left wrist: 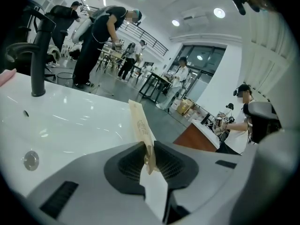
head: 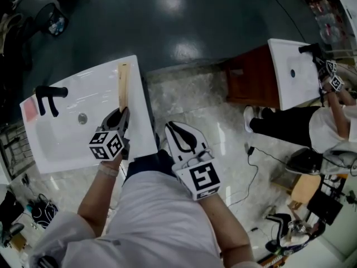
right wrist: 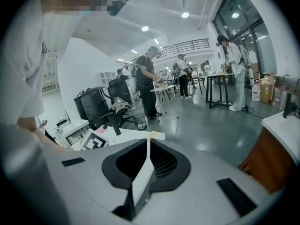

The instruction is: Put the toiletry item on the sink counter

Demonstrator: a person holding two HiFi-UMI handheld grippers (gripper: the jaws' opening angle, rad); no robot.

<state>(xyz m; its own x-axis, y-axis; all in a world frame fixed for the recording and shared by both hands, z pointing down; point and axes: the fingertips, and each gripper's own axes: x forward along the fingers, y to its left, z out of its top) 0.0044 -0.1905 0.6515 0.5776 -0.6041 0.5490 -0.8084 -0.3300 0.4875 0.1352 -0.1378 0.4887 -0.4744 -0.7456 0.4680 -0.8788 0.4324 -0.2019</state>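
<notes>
A long, narrow tan packet (head: 123, 85), the toiletry item, is clamped at its near end by my left gripper (head: 123, 113). It stretches along the right rim of the white sink (head: 139, 121). I cannot tell whether it touches the counter. In the left gripper view the packet (left wrist: 139, 123) rises from between the shut jaws of the left gripper (left wrist: 149, 148), over the white counter. A black faucet (head: 49, 96) stands at the sink's far left, and the drain (head: 82, 118) is in the basin. My right gripper (head: 174, 130) hangs beside the sink's right edge, over the floor, shut and empty (right wrist: 149, 142).
A pink thing (head: 29, 109) lies on the counter left of the faucet. At right, another person (head: 329, 127) works with grippers at a second white sink (head: 290, 74) on a brown cabinet. Cables and gear lie on the floor at lower right.
</notes>
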